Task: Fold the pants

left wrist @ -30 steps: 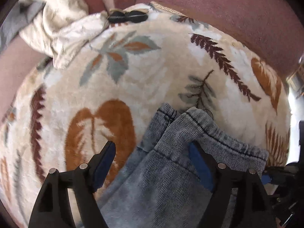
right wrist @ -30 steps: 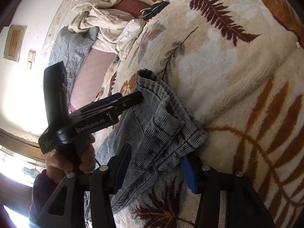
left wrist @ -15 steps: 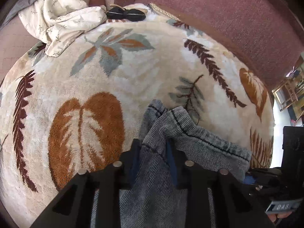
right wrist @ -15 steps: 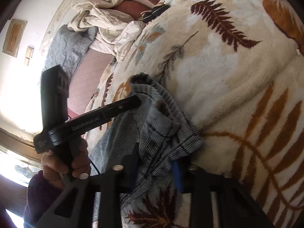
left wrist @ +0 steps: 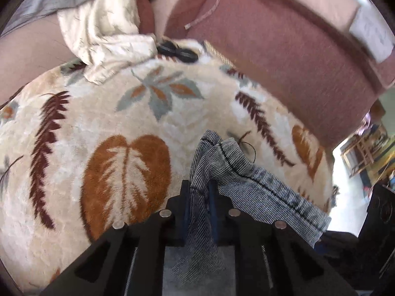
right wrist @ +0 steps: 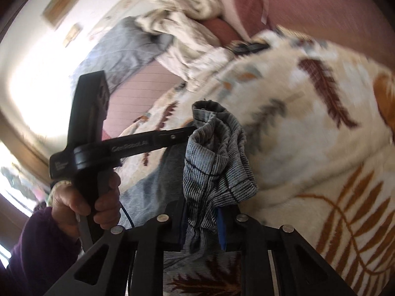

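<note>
A second ago both my tools stood spread over the faded grey-blue denim pants [left wrist: 259, 187] on the leaf-patterned fleece blanket [left wrist: 103, 113] of the bed. Now my left tool [left wrist: 198, 194] is pressed together on one edge, my right tool [right wrist: 201, 212] is closing on the bunched denim, and both raise it. The fold can begin.

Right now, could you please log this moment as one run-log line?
left gripper: shut on jeans | right gripper: closing, jeans between pads | surface: leaf-print blanket
</note>
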